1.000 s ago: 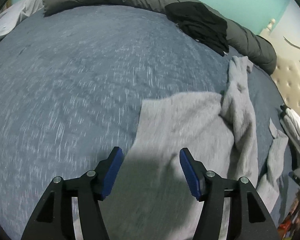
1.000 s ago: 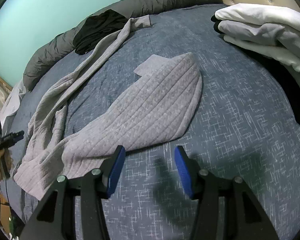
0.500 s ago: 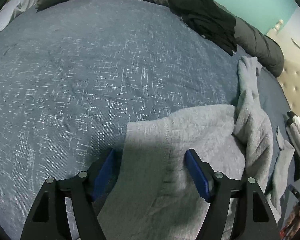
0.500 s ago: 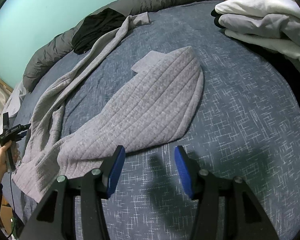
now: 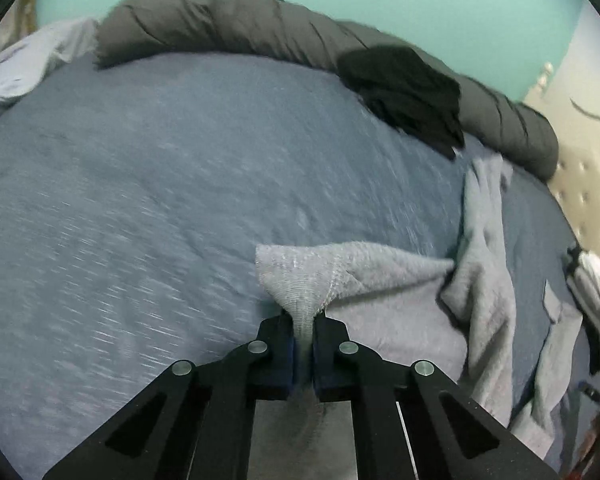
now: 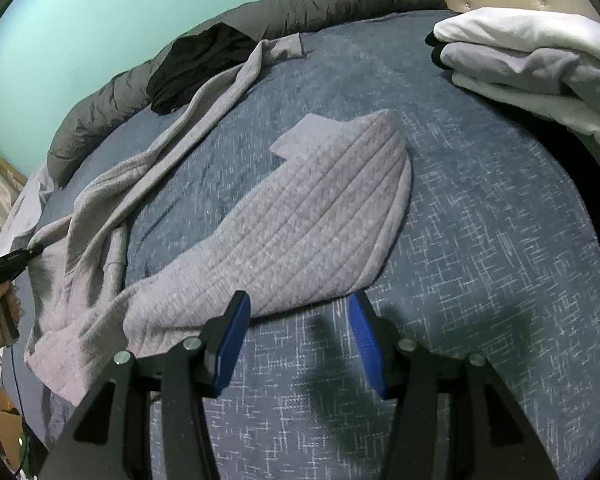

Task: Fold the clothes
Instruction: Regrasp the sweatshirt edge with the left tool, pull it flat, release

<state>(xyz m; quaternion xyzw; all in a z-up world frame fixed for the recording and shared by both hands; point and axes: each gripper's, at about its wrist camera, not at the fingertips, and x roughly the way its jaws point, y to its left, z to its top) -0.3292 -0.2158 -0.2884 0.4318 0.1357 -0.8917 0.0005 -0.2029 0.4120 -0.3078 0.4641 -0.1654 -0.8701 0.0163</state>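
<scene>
The left hand-held gripper [image 5: 303, 334] is pinching the ribbed grey knit sweater [image 6: 300, 216]'s hem; the right hand-held gripper [image 6: 298, 334] is gaping wide, holding nothing, beside it on the blue bed [image 6: 480, 240].

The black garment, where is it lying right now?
The black garment lies at the far edge of the bed, draped over the rolled dark grey duvet, just beyond the grey sweater's outstretched sleeve; it appears upper right in the left view.

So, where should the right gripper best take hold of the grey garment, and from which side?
Probably the near rounded edge of the grey garment, approached from the near side: it lies flat just ahead of the open right gripper, while the left gripper holds another corner.
</scene>
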